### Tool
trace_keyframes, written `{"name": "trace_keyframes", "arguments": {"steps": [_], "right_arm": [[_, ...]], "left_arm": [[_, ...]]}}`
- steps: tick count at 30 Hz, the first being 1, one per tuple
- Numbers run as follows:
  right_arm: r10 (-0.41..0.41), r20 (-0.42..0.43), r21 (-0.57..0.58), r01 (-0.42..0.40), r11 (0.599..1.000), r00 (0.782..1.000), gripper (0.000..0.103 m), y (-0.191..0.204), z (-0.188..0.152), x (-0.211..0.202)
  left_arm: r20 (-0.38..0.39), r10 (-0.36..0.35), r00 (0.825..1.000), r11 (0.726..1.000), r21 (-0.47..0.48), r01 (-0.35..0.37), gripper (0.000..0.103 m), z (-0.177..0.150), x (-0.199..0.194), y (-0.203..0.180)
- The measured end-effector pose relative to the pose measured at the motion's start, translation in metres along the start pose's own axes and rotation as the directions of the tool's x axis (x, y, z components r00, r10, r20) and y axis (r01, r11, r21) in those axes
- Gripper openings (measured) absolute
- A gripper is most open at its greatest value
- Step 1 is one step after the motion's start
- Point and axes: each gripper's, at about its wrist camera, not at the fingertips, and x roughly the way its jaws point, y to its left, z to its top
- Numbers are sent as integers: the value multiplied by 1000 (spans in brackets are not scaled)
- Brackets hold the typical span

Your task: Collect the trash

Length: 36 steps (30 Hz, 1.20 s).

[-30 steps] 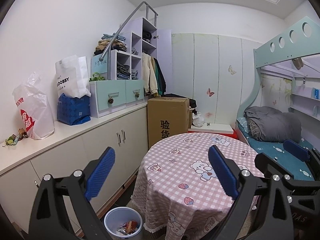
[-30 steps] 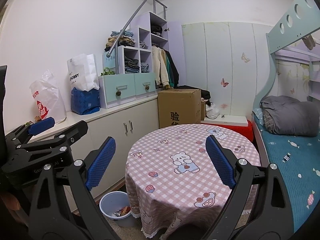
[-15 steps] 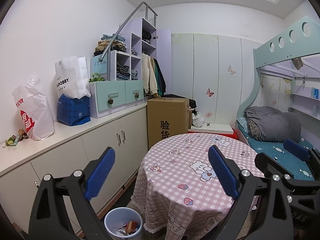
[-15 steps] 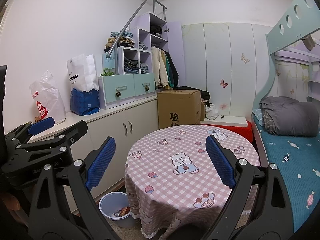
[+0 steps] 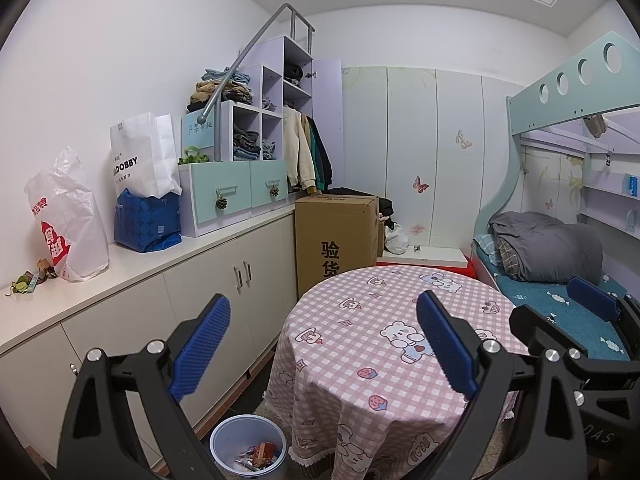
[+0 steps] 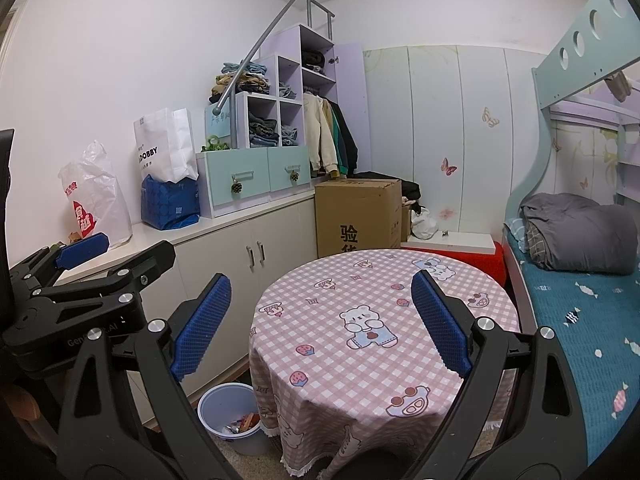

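A pale blue trash bin [image 5: 248,450] with wrappers inside stands on the floor left of a round table with a pink checked cloth [image 5: 384,344]; it also shows in the right wrist view [image 6: 232,416]. Small scraps of trash [image 5: 30,278] lie on the white counter at far left. My left gripper [image 5: 320,344] is open and empty, held above the table's near edge. My right gripper [image 6: 320,324] is open and empty, also above the table. The left gripper shows in the right wrist view [image 6: 80,276], and the right gripper's finger [image 5: 592,304] shows in the left wrist view.
A white counter [image 5: 132,276] with cabinets runs along the left wall, carrying a plastic bag [image 5: 68,224], a blue bag [image 5: 146,220], a white paper bag [image 5: 140,156] and drawers. A cardboard box [image 5: 336,240] stands behind the table. A bunk bed [image 5: 560,272] is at right.
Both views have shifted very slightly; the grippers stay open and hold nothing.
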Motion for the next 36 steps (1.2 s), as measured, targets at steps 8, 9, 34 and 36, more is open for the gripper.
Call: {"name": "trace_keyframes", "arguments": {"steps": [8, 9, 34, 36], "right_arm": [[-1, -1, 0, 1, 1000, 1000, 90, -1, 0, 0], [0, -1, 0, 0, 1000, 1000, 90, -1, 0, 0], [0, -11, -2, 0, 1000, 1000, 90, -4, -4, 1], [0, -11, -2, 0, 1000, 1000, 90, -4, -3, 2]], "left_arm": [[-1, -1, 1000, 1000, 0, 1, 93, 0, 0, 0], [-1, -1, 1000, 1000, 0, 1, 93, 0, 0, 0], [-10, -2, 1000, 1000, -1, 2, 93, -4, 1, 3], [-11, -2, 1000, 1000, -1, 2, 93, -5, 2, 4]]}}
